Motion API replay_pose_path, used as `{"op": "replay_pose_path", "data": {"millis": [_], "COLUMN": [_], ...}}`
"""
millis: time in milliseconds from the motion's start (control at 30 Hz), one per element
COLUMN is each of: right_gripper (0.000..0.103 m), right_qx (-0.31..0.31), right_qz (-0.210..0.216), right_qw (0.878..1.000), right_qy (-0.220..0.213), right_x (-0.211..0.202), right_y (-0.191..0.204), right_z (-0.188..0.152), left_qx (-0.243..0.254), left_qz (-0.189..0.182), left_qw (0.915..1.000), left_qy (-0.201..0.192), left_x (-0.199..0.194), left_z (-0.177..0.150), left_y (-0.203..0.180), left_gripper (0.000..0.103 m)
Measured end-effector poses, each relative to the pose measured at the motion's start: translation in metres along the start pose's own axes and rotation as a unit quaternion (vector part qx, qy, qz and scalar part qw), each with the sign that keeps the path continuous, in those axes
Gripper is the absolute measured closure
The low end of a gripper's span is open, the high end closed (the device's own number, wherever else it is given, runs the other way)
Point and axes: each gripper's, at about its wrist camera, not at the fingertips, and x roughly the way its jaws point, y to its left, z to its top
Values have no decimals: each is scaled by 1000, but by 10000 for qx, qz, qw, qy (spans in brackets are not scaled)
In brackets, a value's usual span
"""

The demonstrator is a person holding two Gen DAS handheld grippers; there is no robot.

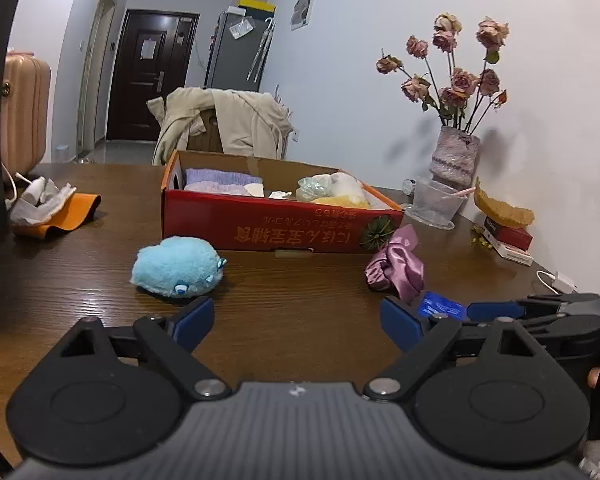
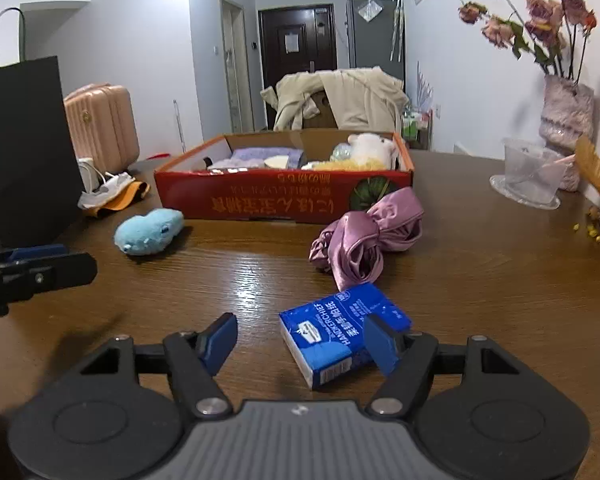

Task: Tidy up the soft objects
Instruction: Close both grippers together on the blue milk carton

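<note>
Both grippers, left (image 1: 298, 322) and right (image 2: 300, 340), have jaws released. The tissue pack (image 2: 342, 330), at 1 o'clock of the right gripper, is judged light and squashy; grip its flat sides.

We see a dark brown wood-grain table (image 2: 480, 280) under a red cardboard box (image 2: 284, 196) with yellow lettering and a green fruit print at its 3 o'clock end. At the box's 7 o'clock lies a sky-blue fluffy plush toy (image 2: 148, 232); at 5 o'clock, a glossy mauve satin scrunchie (image 2: 364, 236), then a royal-blue tissue pack (image 2: 336, 340) with white print. Both grippers are black with blue finger pads (image 1: 192, 320).
</note>
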Motion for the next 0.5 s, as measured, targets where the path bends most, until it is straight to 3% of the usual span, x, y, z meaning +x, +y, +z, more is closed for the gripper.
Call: {"op": "replay_pose_path", "data": {"millis": [200, 267, 333, 500], "right_gripper": [47, 59, 78, 83], "right_qx": [50, -5, -56, -154], "right_qz": [15, 79, 237, 565], "right_qw": [9999, 9999, 9997, 9981], "right_qy": [97, 118, 98, 180], "right_x": [27, 33, 37, 49], "right_y": [-2, 2, 5, 16], "right_z": [8, 12, 16, 22], "left_qx": [-123, -155, -187, -334], "left_qz": [-29, -40, -46, -43], "left_qw": [9999, 9998, 9997, 9990], "left_qy": [118, 153, 174, 288], "left_x": [25, 31, 36, 47], "left_z": [7, 8, 9, 9], "left_y": [10, 14, 16, 23], "left_gripper": [15, 16, 17, 18]}}
